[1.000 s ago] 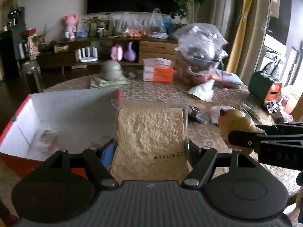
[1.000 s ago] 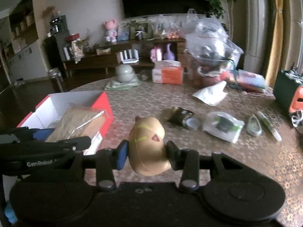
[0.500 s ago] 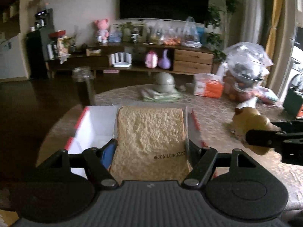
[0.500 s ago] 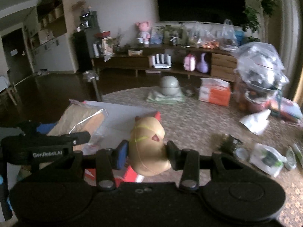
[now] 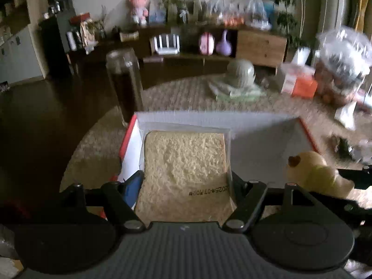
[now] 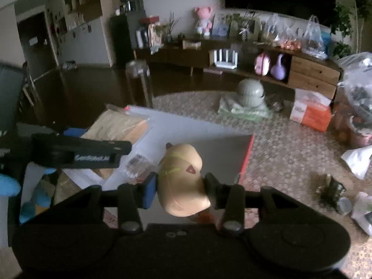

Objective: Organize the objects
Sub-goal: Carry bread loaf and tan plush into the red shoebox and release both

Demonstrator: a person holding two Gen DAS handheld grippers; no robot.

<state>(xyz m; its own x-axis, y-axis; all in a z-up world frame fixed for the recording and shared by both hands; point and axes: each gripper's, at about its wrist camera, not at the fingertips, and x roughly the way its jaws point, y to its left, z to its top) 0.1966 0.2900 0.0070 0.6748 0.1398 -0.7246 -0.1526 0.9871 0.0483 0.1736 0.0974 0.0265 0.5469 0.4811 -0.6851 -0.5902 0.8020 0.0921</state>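
Note:
My left gripper (image 5: 186,181) is shut on a bagged slice of bread (image 5: 184,162) and holds it over the left part of a white box with red outer walls (image 5: 262,148). My right gripper (image 6: 179,186) is shut on a tan toy duck (image 6: 182,176) and holds it over the same box (image 6: 209,144). The duck also shows at the right of the left wrist view (image 5: 313,174). The left gripper with the bread shows at the left of the right wrist view (image 6: 116,127). A small clear packet (image 6: 137,165) lies in the box.
The box stands on a round patterned table (image 6: 279,144). On the table are a grey-green helmet on cloth (image 6: 250,93), an orange-and-white carton (image 6: 310,111), a large clear bag of goods (image 5: 344,62), white and clear packets (image 6: 358,160) and a dark packet (image 6: 330,188). A stool (image 5: 123,81) stands beyond the table edge.
Both grippers have moved left and over the box with their loads; the view tilts more downward. The duck now hangs above the box interior. Grips are unchanged.

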